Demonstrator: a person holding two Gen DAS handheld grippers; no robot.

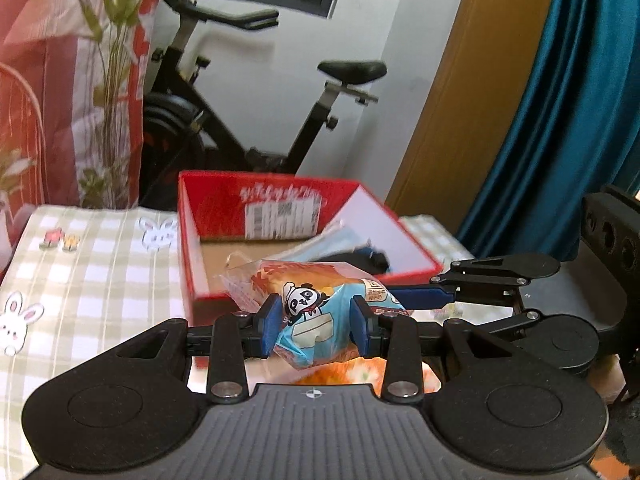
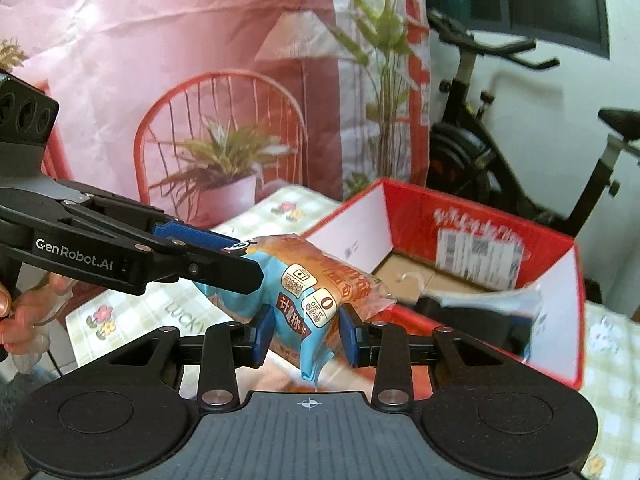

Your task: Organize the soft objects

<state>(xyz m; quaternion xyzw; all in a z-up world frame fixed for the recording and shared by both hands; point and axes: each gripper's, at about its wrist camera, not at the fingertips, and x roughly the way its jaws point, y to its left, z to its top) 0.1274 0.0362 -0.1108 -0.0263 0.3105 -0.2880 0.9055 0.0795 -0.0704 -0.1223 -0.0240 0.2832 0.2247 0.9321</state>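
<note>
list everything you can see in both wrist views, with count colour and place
snack packet: one, blue and orange with a panda print, off the table, gripped at both ends
box: one, red outside, white and brown inside, open on the table beyond the packet
items in the box: number unclear, pale blue and dark, at its right side
tablecloth: one, green and white check with rabbits, over the table
exercise bike: one, black, behind the box
printed sheet: one, pink and red, hanging at the back
curtain: one, teal, far right
left gripper: black, blue pads, clamped on the packet
right gripper: same, clamped on the packet
hand: one, under the left gripper
</note>
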